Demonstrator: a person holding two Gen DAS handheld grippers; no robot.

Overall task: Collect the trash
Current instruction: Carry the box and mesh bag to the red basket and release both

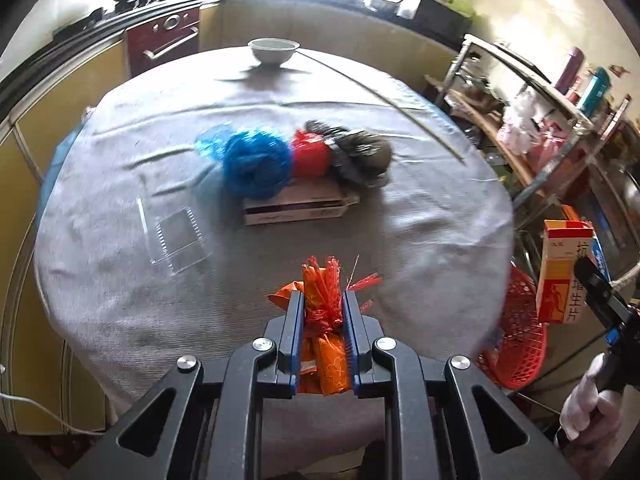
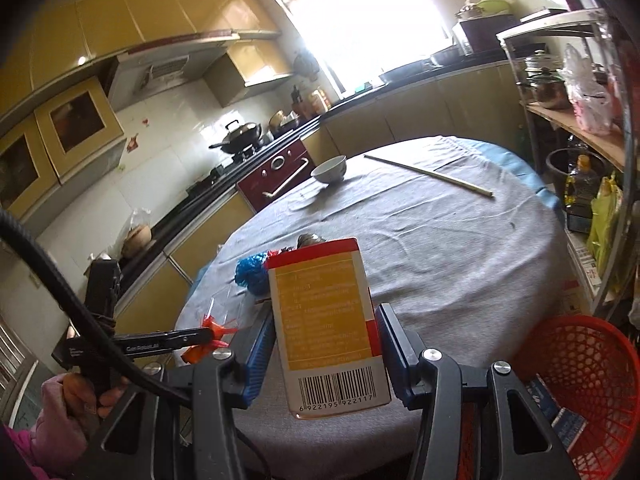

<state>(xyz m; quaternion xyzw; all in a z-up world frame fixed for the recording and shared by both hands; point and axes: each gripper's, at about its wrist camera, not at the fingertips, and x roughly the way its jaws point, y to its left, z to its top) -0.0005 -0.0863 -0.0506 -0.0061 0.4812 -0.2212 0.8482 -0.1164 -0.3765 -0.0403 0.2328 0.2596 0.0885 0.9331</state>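
Note:
My left gripper (image 1: 322, 298) is shut on an orange and red foil wrapper (image 1: 322, 312), held above the near edge of the round table (image 1: 120, 240). My right gripper (image 2: 326, 320) is shut on a yellow, red and white carton (image 2: 324, 312), held off the table's right side above a red mesh basket (image 2: 588, 376); the carton (image 1: 566, 272) and basket (image 1: 520, 340) also show in the left wrist view. On the table lie a blue bag (image 1: 256, 162), a red bag (image 1: 310, 154), a dark bag (image 1: 360, 152), a flat cardboard box (image 1: 298, 202) and a clear plastic tray (image 1: 176, 236).
A white bowl (image 1: 273, 50) and a long thin stick (image 1: 384, 98) lie at the table's far side. A metal shelf rack (image 1: 560, 120) stands to the right. Counters, a stove and a dark red oven (image 1: 166, 38) run behind the table.

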